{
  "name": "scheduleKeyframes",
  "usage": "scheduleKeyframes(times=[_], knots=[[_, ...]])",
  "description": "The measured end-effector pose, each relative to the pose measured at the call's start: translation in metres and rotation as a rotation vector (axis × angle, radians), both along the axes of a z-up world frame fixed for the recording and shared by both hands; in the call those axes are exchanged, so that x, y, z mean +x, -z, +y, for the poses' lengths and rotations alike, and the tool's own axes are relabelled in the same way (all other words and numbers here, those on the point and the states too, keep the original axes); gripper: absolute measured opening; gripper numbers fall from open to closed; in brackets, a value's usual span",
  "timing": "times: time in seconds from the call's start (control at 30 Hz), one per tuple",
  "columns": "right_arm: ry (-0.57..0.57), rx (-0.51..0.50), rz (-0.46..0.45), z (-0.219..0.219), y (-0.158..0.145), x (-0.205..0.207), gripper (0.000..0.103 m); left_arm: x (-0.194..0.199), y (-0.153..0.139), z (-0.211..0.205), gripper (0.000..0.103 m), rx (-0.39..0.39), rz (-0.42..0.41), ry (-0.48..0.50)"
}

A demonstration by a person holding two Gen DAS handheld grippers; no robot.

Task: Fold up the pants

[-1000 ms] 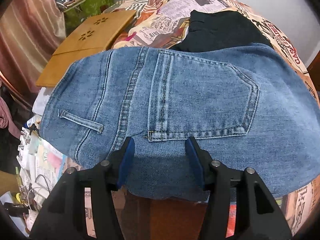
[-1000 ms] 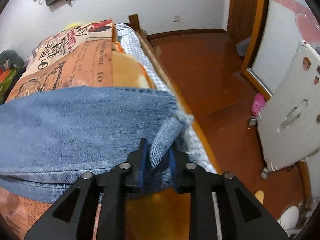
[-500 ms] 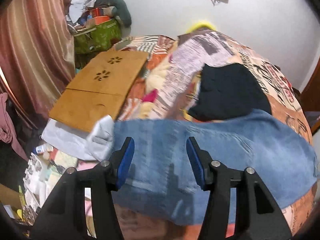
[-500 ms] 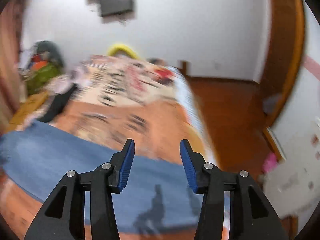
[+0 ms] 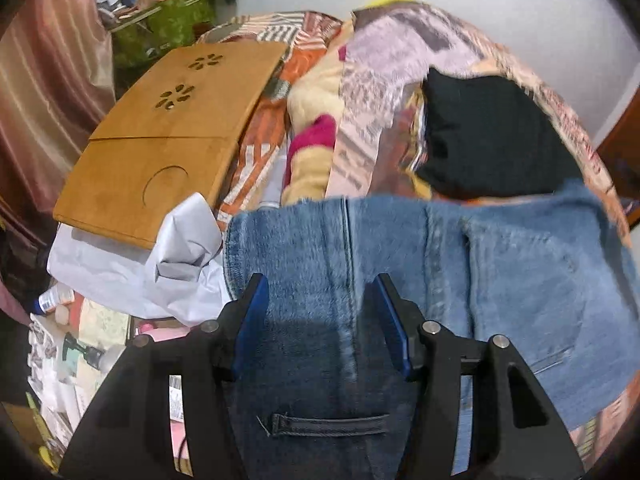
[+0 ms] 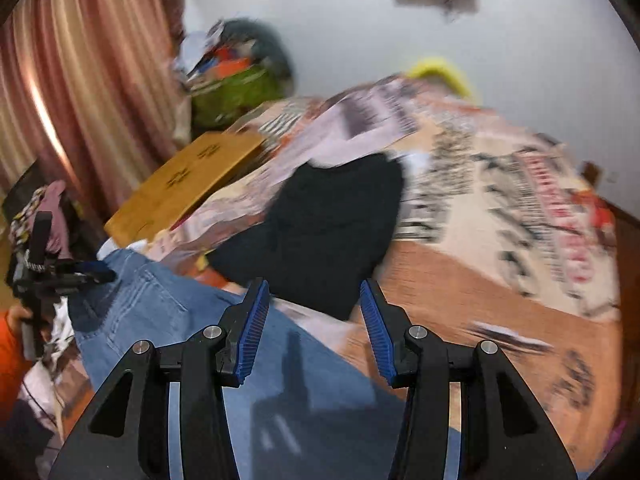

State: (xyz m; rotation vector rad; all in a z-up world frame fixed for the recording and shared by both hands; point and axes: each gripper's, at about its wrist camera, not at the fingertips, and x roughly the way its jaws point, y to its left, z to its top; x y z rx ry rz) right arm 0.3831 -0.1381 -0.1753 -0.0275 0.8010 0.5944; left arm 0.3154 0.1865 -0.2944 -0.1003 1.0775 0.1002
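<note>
Blue jeans (image 5: 460,272) lie folded across the near edge of the bed; a belt loop and a back pocket show. They also show in the right wrist view (image 6: 168,312), stretching left to right. My left gripper (image 5: 322,312) is open and empty, hovering over the waistband end of the jeans. My right gripper (image 6: 312,320) is open and empty above the jeans' other part. The left gripper also shows in the right wrist view (image 6: 92,276), at the jeans' far left end.
A black folded garment (image 5: 488,140) lies on the patterned bedspread (image 6: 520,216) just behind the jeans. A wooden lap board (image 5: 168,136) and white cloth (image 5: 160,264) lie at the bed's left. Curtain (image 6: 80,80) and clutter stand left.
My right gripper let go of the jeans' hem, opened and swung left toward the bed. My left gripper lifted, then dropped back over the waistband end, open throughout.
</note>
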Motion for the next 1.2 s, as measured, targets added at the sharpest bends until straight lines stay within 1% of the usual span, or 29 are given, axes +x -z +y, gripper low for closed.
scheduleKeyframes(times=[0.03,0.1,0.17,0.27,0.33,0.37,0.4,0.43,0.6,0.67,0.73,0.77,0.8,0.87,0.9,0.97,1.0,1.03,1.07,1.1,1.13,1.2], knots=[[-0.02,-0.003,0.029,0.012,0.007,0.007,0.044,-0.001,0.005,-0.002,0.054,0.008,0.003,0.009],[-0.052,-0.006,0.08,0.03,0.019,0.016,0.044,-0.005,0.012,-0.002,0.058,0.023,-0.004,0.023],[-0.08,-0.011,0.116,0.041,0.028,0.019,0.044,-0.008,0.014,-0.001,0.058,0.012,-0.019,0.029],[-0.096,-0.061,0.167,0.054,0.045,0.024,0.043,-0.01,0.018,0.004,0.059,-0.018,-0.027,0.025],[-0.104,-0.064,0.207,0.058,0.053,0.026,0.027,-0.012,0.021,0.006,0.059,-0.031,-0.036,0.02],[-0.104,-0.067,0.21,0.059,0.054,0.025,0.026,-0.014,0.022,0.006,0.059,-0.029,-0.039,0.02],[-0.112,-0.071,0.2,0.059,0.052,0.024,0.021,-0.016,0.024,0.004,0.059,-0.018,-0.046,0.023],[-0.132,-0.091,0.176,0.062,0.05,0.019,0.012,-0.018,0.024,0.004,0.06,-0.01,-0.05,0.025],[-0.165,-0.239,-0.017,0.076,0.04,-0.007,0.007,-0.02,0.025,0.004,0.062,0.003,-0.048,0.024],[-0.136,-0.28,-0.073,0.075,0.037,-0.01,0.003,-0.019,0.026,0.004,0.063,0.01,-0.044,0.025],[-0.082,-0.294,-0.069,0.068,0.037,0.002,0.003,-0.019,0.027,0.004,0.07,0.042,-0.044,0.021],[-0.038,-0.299,-0.058,0.063,0.04,0.011,0.001,-0.018,0.028,0.005,0.08,0.07,-0.04,0.01],[0.013,-0.299,-0.053,0.055,0.042,0.018,0.001,-0.016,0.029,0.009,0.081,0.058,-0.036,0.003],[0.023,-0.241,-0.02,0.041,0.041,0.023,0.001,-0.015,0.028,0.018,0.081,-0.006,-0.022,-0.021],[0.023,-0.22,-0.016,0.04,0.038,0.02,0.001,-0.016,0.024,0.02,0.077,-0.028,-0.022,-0.03],[0.003,-0.197,-0.026,0.038,0.028,0.009,0.002,-0.018,0.013,0.018,0.074,-0.02,-0.035,-0.041],[-0.013,-0.188,-0.033,0.039,0.021,0.001,0.005,-0.019,0.005,0.016,0.074,-0.008,-0.053,-0.046],[-0.024,-0.179,-0.038,0.042,0.017,-0.005,0.013,-0.021,-0.003,0.013,0.074,-0.002,-0.072,-0.045],[-0.045,-0.157,-0.045,0.046,0.012,-0.012,0.018,-0.024,-0.012,0.01,0.074,-0.007,-0.098,-0.038],[-0.068,-0.136,-0.055,0.051,0.007,-0.019,0.031,-0.025,-0.019,0.006,0.074,-0.018,-0.114,-0.029],[-0.087,-0.128,-0.064,0.057,0.007,-0.022,0.041,-0.027,-0.026,0.002,0.074,-0.024,-0.131,-0.019],[-0.148,-0.144,-0.075,0.074,0.008,-0.033,0.042,-0.028,-0.031,-0.007,0.074,-0.001,-0.146,-0.004]])
